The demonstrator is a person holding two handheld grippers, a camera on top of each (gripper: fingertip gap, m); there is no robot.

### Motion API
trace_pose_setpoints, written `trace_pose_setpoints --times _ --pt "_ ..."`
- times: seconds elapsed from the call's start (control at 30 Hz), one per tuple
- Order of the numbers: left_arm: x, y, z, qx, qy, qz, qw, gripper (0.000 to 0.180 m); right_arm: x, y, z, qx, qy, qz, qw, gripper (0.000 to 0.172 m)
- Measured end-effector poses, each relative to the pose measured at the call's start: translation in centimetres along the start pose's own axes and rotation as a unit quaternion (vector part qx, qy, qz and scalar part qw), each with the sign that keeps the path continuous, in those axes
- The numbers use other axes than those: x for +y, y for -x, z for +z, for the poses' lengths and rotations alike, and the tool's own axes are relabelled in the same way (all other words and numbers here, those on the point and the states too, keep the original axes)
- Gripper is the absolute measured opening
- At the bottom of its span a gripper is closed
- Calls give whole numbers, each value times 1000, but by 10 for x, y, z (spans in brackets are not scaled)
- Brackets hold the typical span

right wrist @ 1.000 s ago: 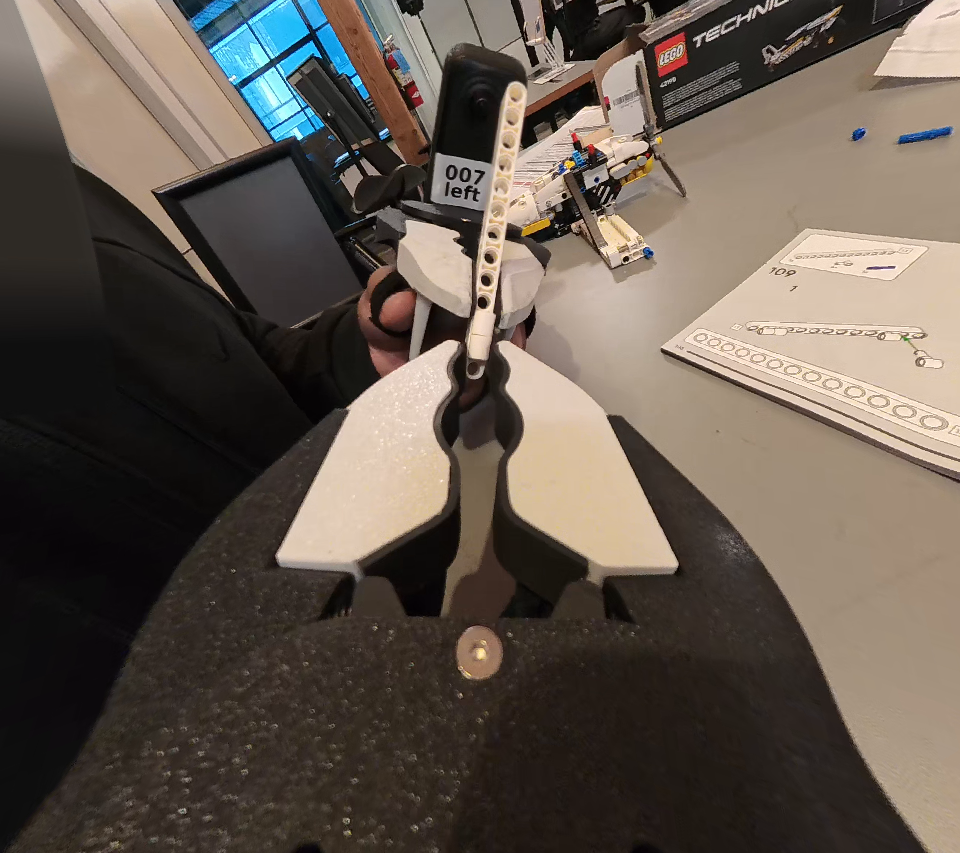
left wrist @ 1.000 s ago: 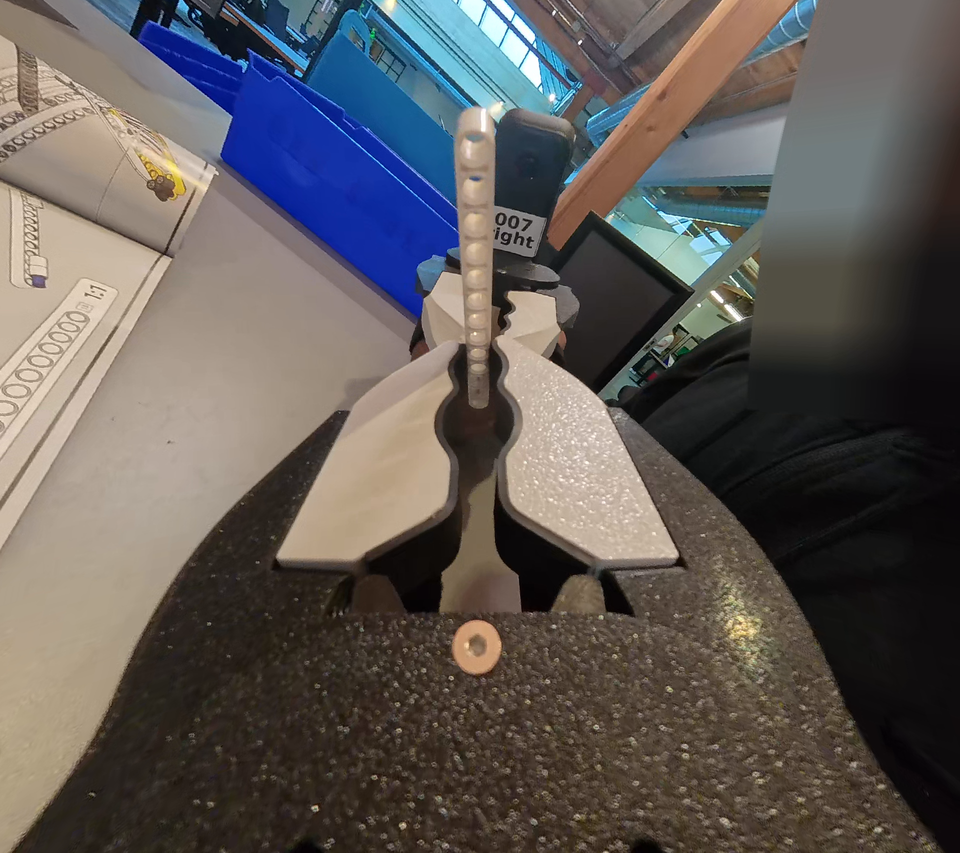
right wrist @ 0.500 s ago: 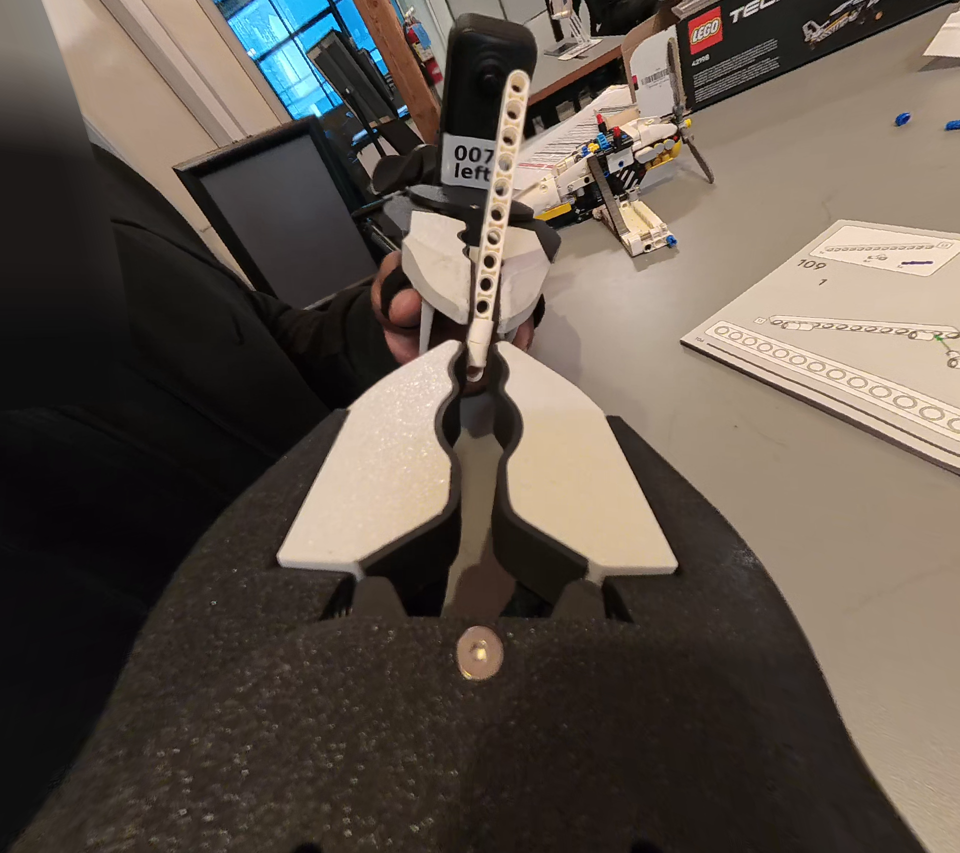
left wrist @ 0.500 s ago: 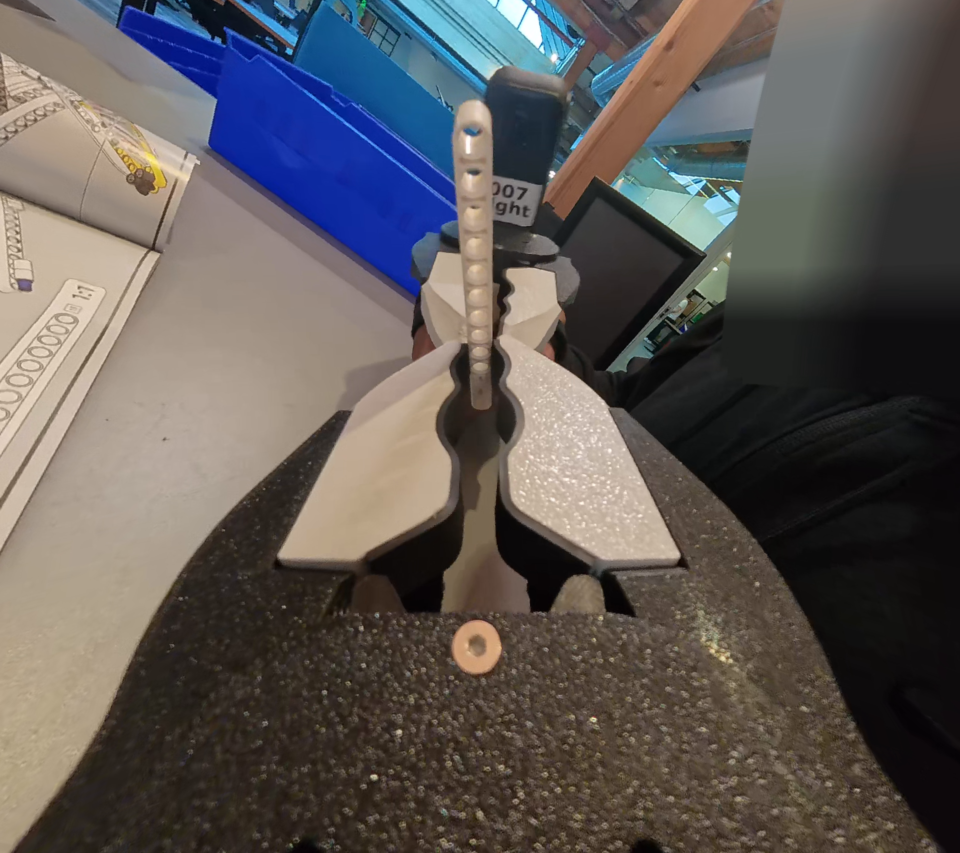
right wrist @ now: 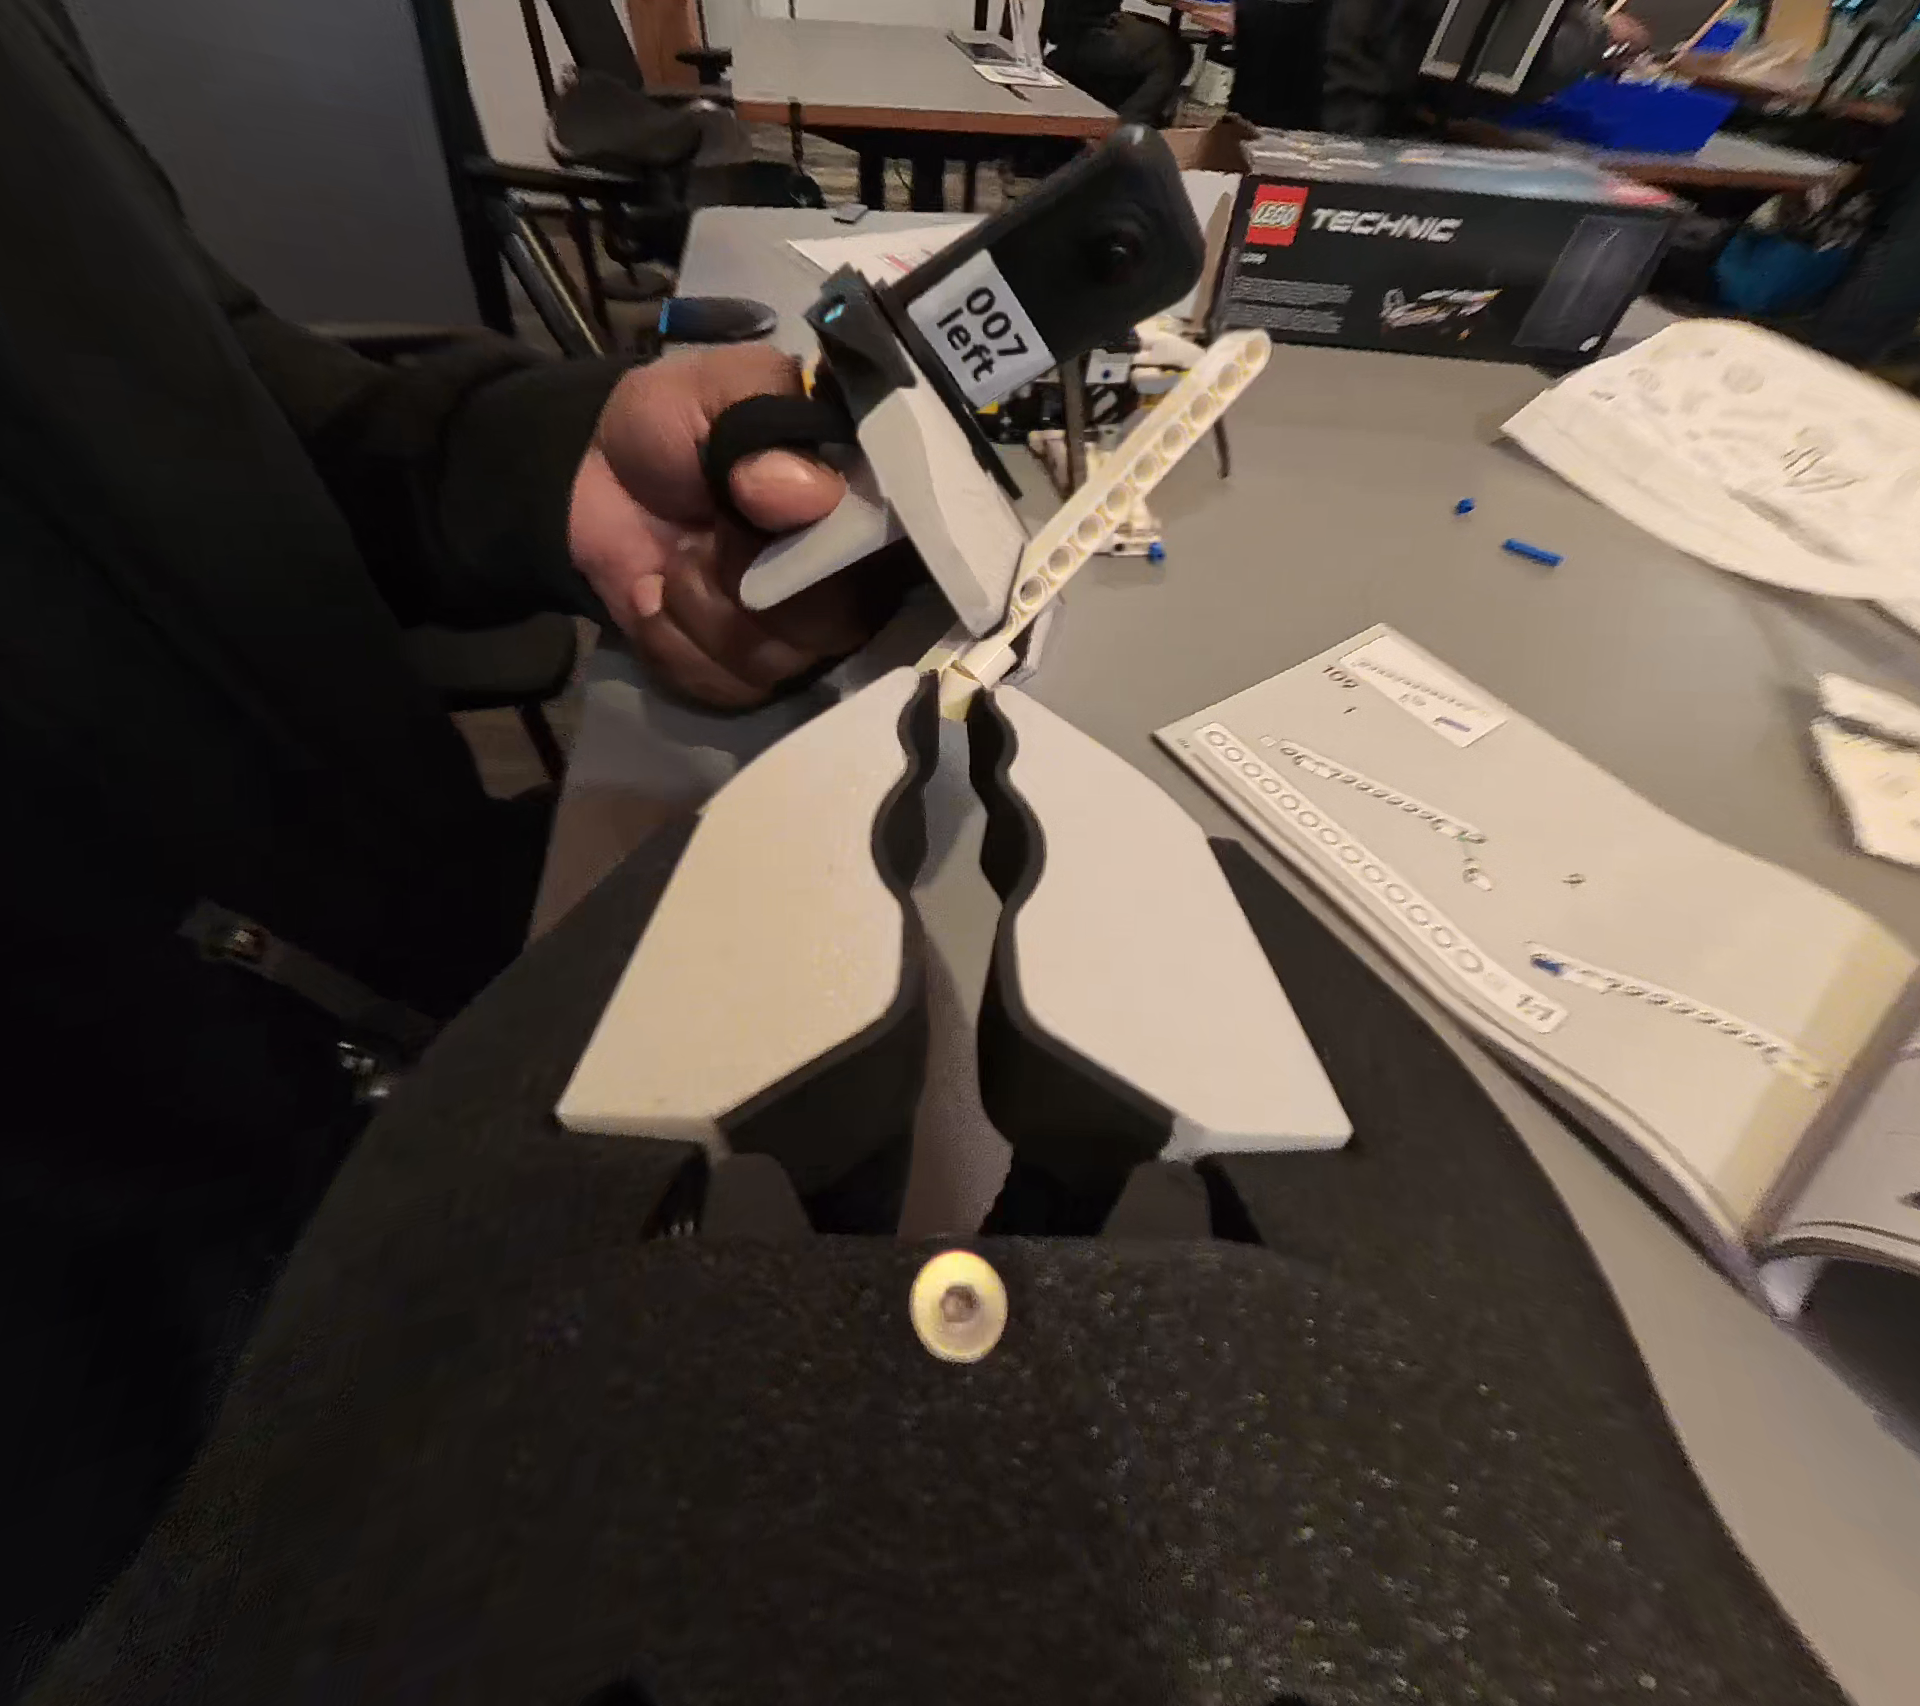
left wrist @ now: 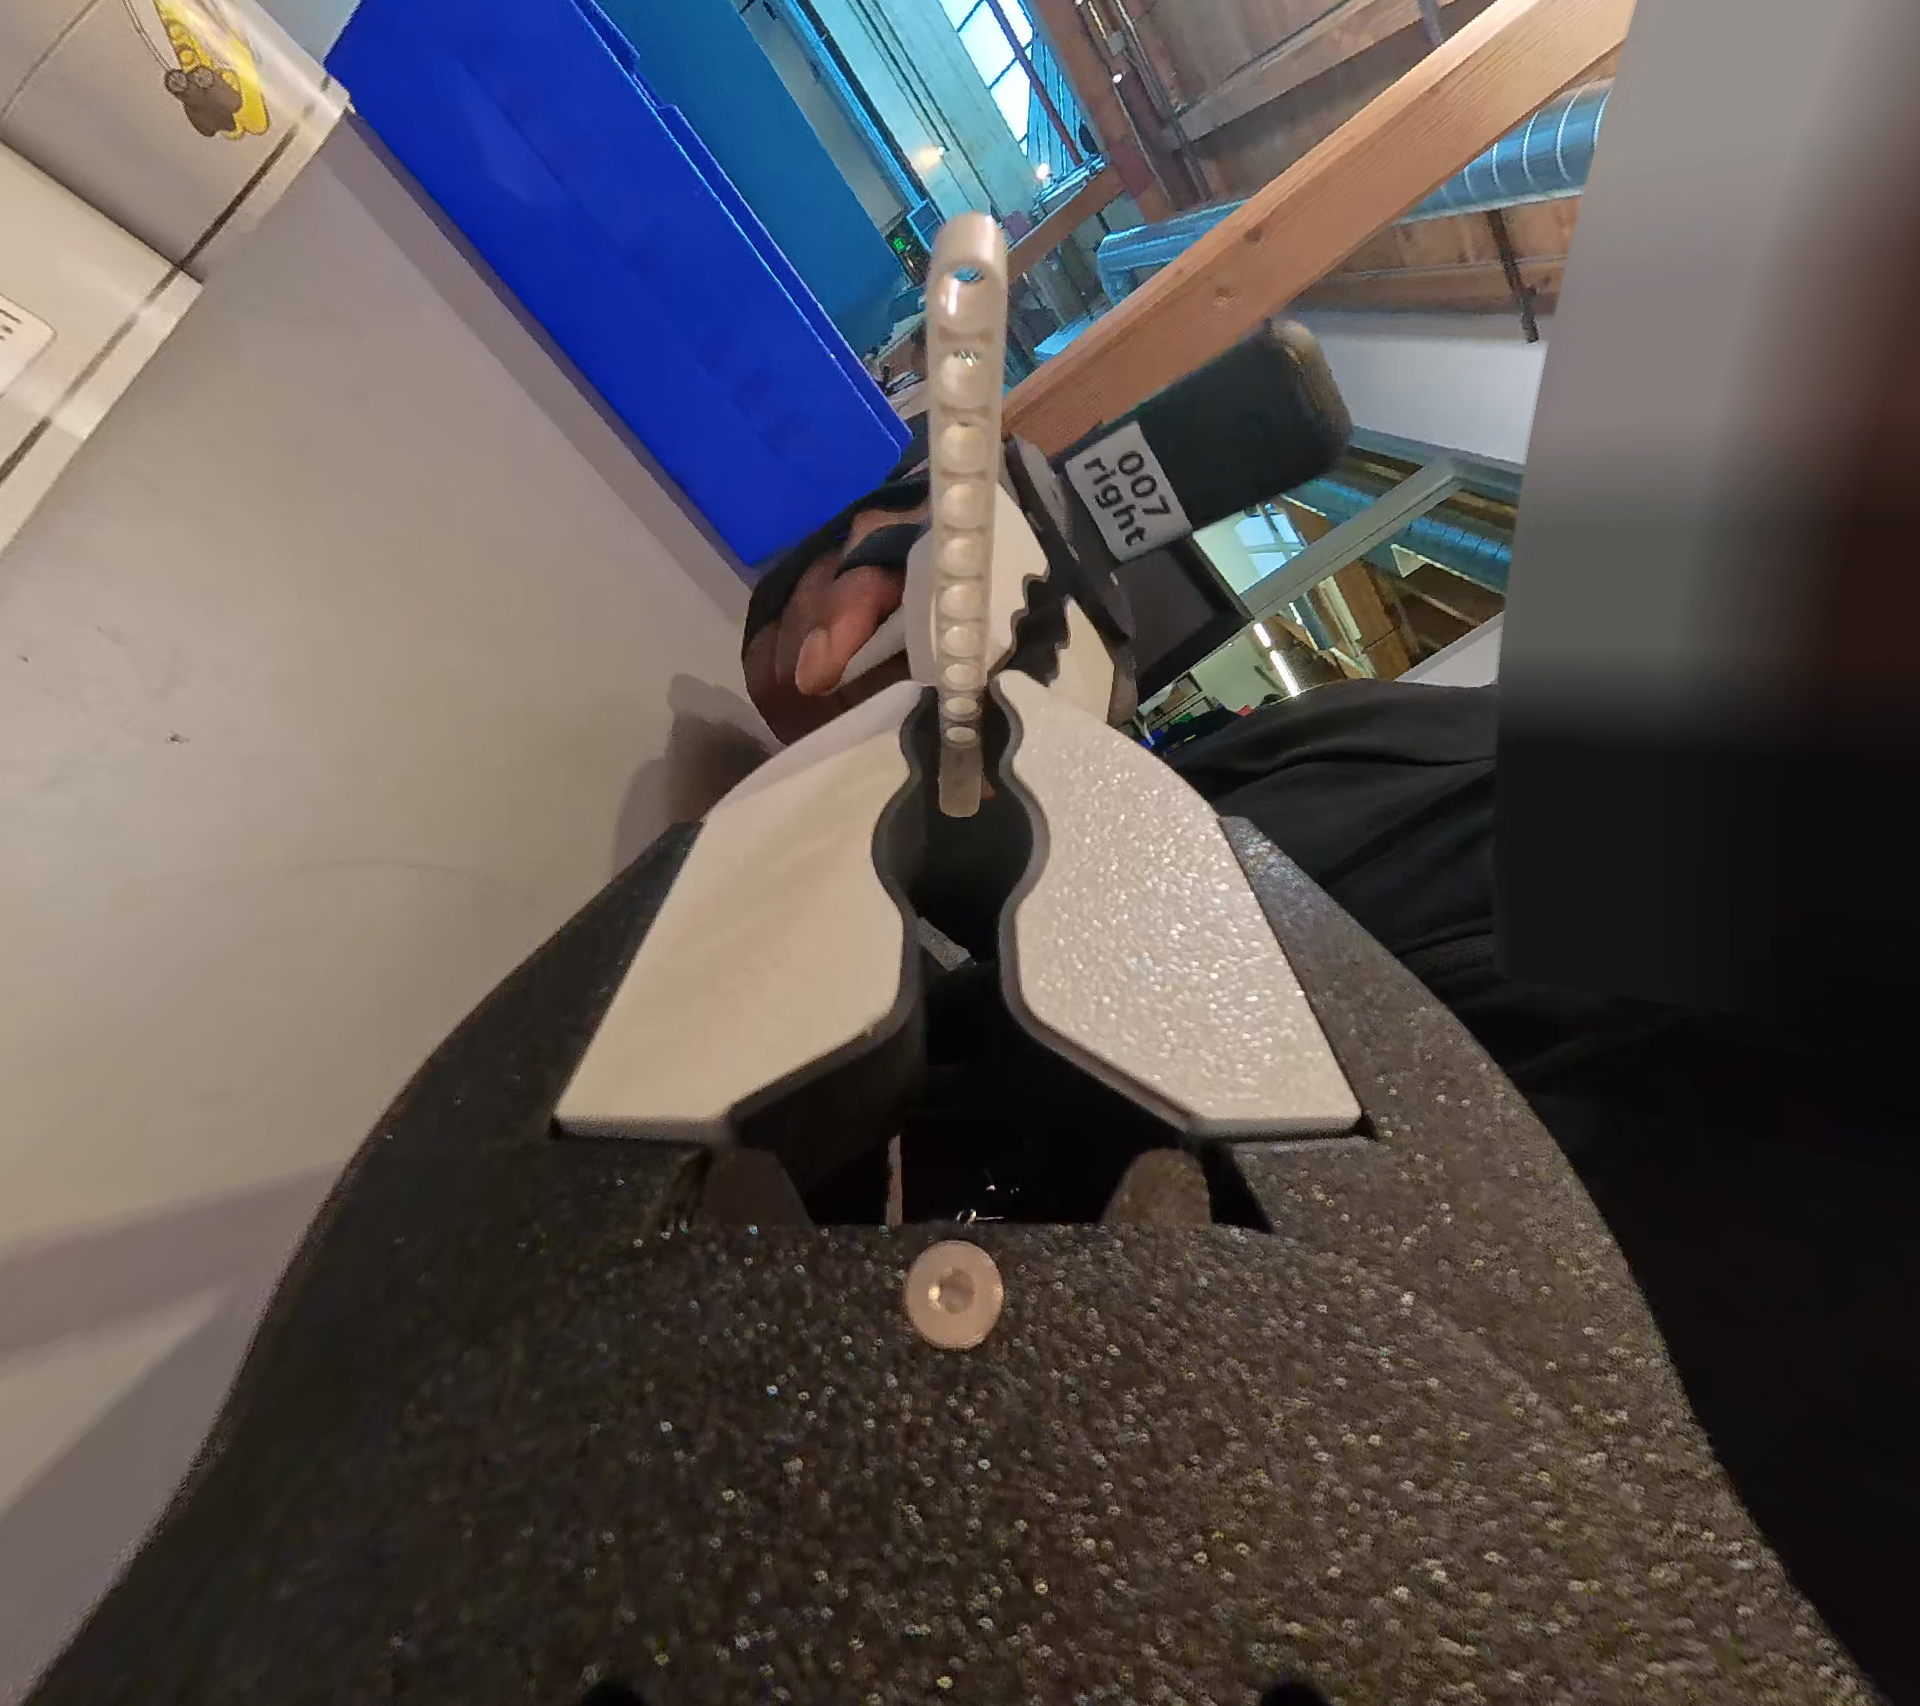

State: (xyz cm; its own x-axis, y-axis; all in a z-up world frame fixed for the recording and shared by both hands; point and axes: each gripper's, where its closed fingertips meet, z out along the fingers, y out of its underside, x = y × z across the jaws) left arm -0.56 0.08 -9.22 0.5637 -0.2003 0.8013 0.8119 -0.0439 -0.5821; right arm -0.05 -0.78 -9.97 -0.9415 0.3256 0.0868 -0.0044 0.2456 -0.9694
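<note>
Above the grey table [right wrist: 1351, 451], my left gripper [left wrist: 961, 721] is clamped on a white holed beam [left wrist: 964, 451]. My right gripper [right wrist: 961, 690] pinches that beam's lower end, beside an open instruction booklet [right wrist: 1455, 877].

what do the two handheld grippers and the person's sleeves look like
Both grippers, left gripper and right gripper, match: a speckled black body with a silver screw, and two pale grey fingers lined with wavy black pads. Each carries a black camera stick with a white sticker. A black finger strap loops over one finger, and the sleeve is black.
</note>
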Motion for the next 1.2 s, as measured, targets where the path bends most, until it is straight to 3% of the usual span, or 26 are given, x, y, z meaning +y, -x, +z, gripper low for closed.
trace_pose_setpoints --times 0.1,0.3,0.43,0.6,0.73,0.8,0.93,1.03,1.2 --pt "0 0 0 5 -2 -9 1000 8 -1 0 0 21 8 -52 998 6" --pt "1 -4 -1 10 2 10 1000 8 -4 3 -1 11 -8 -48 999 5" --pt "3 -8 1 46 1 -49 998 8 -7 7 -4 29 -12 -137 990 5" --pt "9 -14 5 92 11 -106 990 8 -9 14 -10 54 -15 -282 958 5" --pt "7 -11 6 76 5 -86 993 8 -8 10 -10 85 -19 -351 932 5" --pt "3 -7 5 38 -2 -21 999 8 -5 4 -10 76 -19 -277 958 6" --pt "-8 -13 -4 -10 -14 127 992 8 0 -6 -15 8 -25 -50 998 3" --pt "-3 -13 -3 -31 6 195 980 8 -6 0 -13 -72 -40 81 993 13" --pt "7 -13 1 -40 34 261 964 8 0 14 -2 -121 -6 119 985 18"
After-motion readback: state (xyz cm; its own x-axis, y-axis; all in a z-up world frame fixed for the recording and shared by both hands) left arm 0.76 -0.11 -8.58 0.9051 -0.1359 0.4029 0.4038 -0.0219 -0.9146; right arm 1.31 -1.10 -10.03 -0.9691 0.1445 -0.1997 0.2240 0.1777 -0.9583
